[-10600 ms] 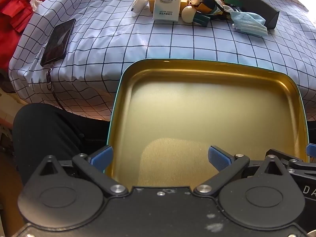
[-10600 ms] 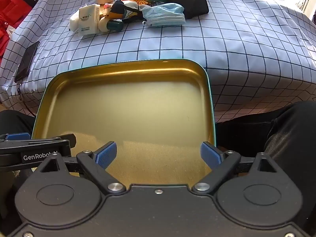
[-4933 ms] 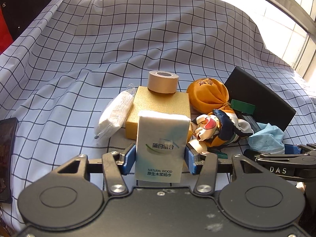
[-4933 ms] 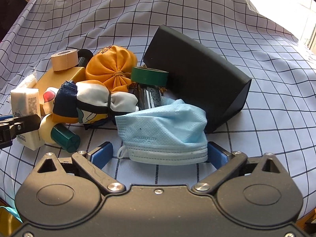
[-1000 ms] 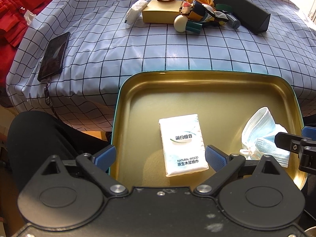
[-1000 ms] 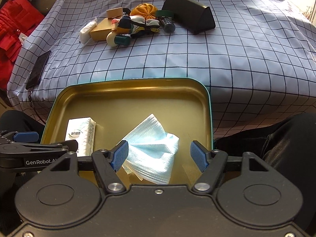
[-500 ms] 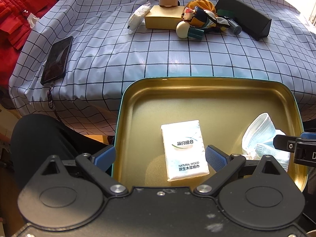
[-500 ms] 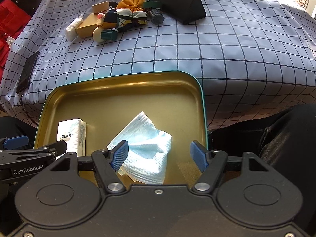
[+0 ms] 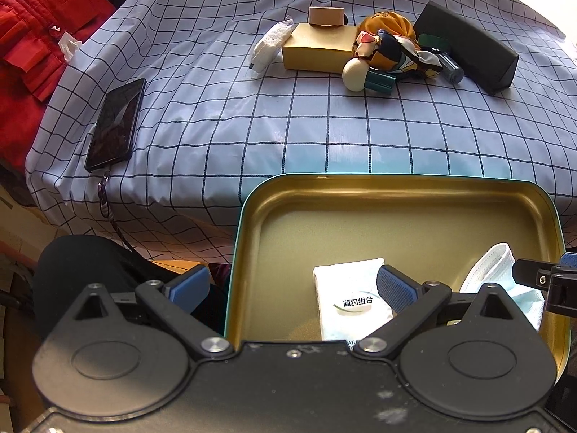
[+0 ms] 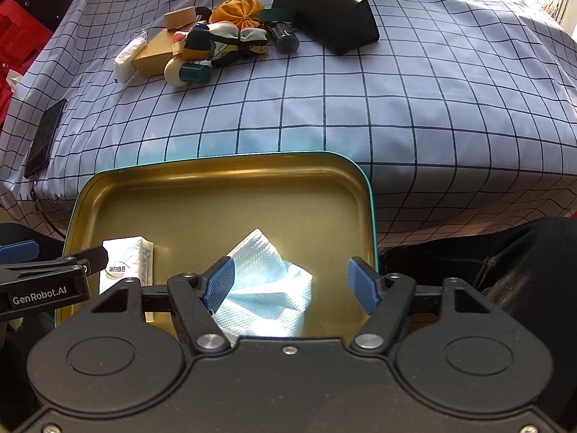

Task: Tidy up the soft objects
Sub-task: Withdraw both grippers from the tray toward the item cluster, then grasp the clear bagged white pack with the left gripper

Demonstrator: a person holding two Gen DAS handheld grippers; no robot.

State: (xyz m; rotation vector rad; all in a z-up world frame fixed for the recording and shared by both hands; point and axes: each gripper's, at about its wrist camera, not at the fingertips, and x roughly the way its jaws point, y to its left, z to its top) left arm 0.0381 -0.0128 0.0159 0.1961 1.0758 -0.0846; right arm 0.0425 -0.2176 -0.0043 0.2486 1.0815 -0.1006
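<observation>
A gold tin tray (image 9: pixel 414 195) (image 10: pixel 223 176) sits at the near edge of the checked cloth. In it lie a white tissue pack (image 9: pixel 351 301) (image 10: pixel 126 259) and a crumpled blue face mask (image 9: pixel 505 281) (image 10: pixel 270 288). My left gripper (image 9: pixel 290 287) is open and empty over the tray's left rim. My right gripper (image 10: pixel 292 283) is open and empty above the mask. Far back lie a white wrapped wad (image 9: pixel 268 45), an orange cloth pouch (image 9: pixel 391 25) (image 10: pixel 236 9) and a patterned scarf (image 9: pixel 400 52) (image 10: pixel 223 41).
Also in the far pile: a gold box (image 9: pixel 317 52), a tape roll (image 9: pixel 326 16), a cream-headed brush (image 9: pixel 364 75), a dark cylinder (image 10: pixel 285 38) and a black triangular case (image 9: pixel 468 50) (image 10: pixel 324 29). A phone (image 9: pixel 115 122) lies at the cloth's left edge. Legs in black flank the tray.
Both grippers have drawn back and shifted left over the tray. The tissue pack and mask stay in the tray, free of the fingers.
</observation>
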